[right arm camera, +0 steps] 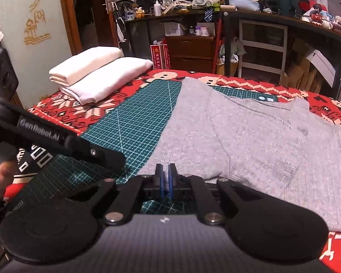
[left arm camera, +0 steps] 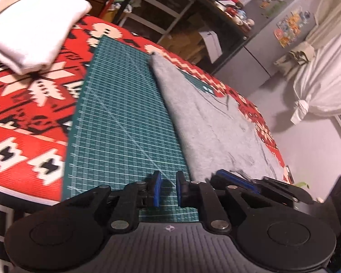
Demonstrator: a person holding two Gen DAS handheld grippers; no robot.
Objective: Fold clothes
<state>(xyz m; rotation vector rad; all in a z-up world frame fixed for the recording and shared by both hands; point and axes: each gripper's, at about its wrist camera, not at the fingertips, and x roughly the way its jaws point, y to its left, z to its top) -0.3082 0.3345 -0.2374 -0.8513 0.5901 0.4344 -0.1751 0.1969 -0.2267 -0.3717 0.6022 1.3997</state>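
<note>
A big red blanket (right arm camera: 250,83) with white zigzag shapes covers the bed, and on it lies a green mat (right arm camera: 134,122) full of little squares. A soft grey shirt (right arm camera: 250,134) lies flat, half on the mat. The right claw (right arm camera: 165,173) pinches the shirt's near edge, while the left claw (left arm camera: 168,186) beside it is slightly spread and empty.

Left gripper (left arm camera: 168,190): black linkage arms, blue pads, silver pivot screws behind fingers; right gripper (right arm camera: 165,182) same; white "GenRobot.AI" lettering on the other unit's body.
</note>
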